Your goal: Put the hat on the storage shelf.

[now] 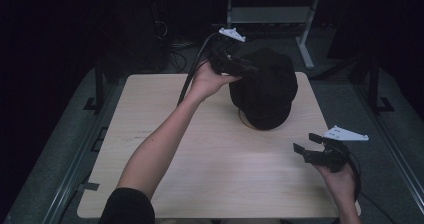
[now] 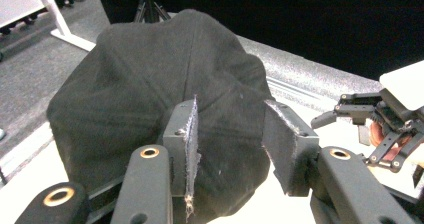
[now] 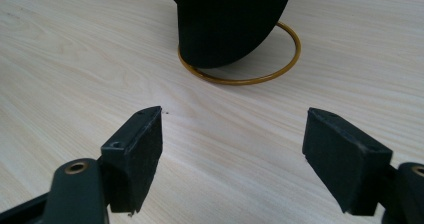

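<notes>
While I look from near to far, my notes run so:

Right claw (image 1: 306,143): lower right of the high view, held in my right hand (image 1: 342,181) just off the near right part of the table; the jaws stand wide apart with nothing between them, and in the right gripper view bare wood shows between the two pads.

Table (image 1: 210,174): pale wood, across the middle of the high view, with my left forearm (image 1: 155,149) reaching over it from the bottom edge.

Ring (image 3: 280,69): a thin brass-coloured hoop lying flat on the wood, upper middle of the right gripper view, partly under the cap.

Black cap (image 1: 265,86): upper middle of the high view, at the far right part of the table, sitting up as a dome above the ring; what props it I cannot tell.

Left claw (image 1: 240,66): upper middle of the high view, at the cap's left side, held in my left hand (image 1: 207,79); the jaws are partly apart, and in the left gripper view the pads (image 2: 192,134) stand before the crown with a gap between them, pinching no cloth.
</notes>
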`<state>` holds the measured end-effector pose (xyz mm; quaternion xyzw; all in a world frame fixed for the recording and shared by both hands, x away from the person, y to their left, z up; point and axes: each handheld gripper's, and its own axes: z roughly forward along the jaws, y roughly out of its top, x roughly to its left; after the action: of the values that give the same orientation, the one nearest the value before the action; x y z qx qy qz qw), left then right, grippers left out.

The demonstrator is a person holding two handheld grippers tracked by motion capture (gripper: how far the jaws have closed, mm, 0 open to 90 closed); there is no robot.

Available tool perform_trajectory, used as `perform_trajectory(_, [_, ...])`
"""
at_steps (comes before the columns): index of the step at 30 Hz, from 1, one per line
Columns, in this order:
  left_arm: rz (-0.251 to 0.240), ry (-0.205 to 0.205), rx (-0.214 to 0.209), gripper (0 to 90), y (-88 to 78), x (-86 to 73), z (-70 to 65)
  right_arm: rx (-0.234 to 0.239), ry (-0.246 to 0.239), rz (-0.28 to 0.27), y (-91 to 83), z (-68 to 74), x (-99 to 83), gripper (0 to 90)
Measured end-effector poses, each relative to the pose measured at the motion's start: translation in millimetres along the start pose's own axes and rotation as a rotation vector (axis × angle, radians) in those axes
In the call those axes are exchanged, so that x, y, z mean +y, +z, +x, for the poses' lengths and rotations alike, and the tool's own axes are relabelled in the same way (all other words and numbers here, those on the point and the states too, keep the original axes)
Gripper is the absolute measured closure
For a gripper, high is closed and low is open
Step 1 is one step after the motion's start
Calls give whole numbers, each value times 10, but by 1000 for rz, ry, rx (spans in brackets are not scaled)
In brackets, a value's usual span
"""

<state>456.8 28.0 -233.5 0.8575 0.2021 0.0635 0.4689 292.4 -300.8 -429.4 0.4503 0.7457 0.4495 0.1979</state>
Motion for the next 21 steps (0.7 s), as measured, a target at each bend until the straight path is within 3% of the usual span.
perform_trajectory(21, [-25,-32,22,494,-324,-407,-41,12,-18,16,78,150,28,215])
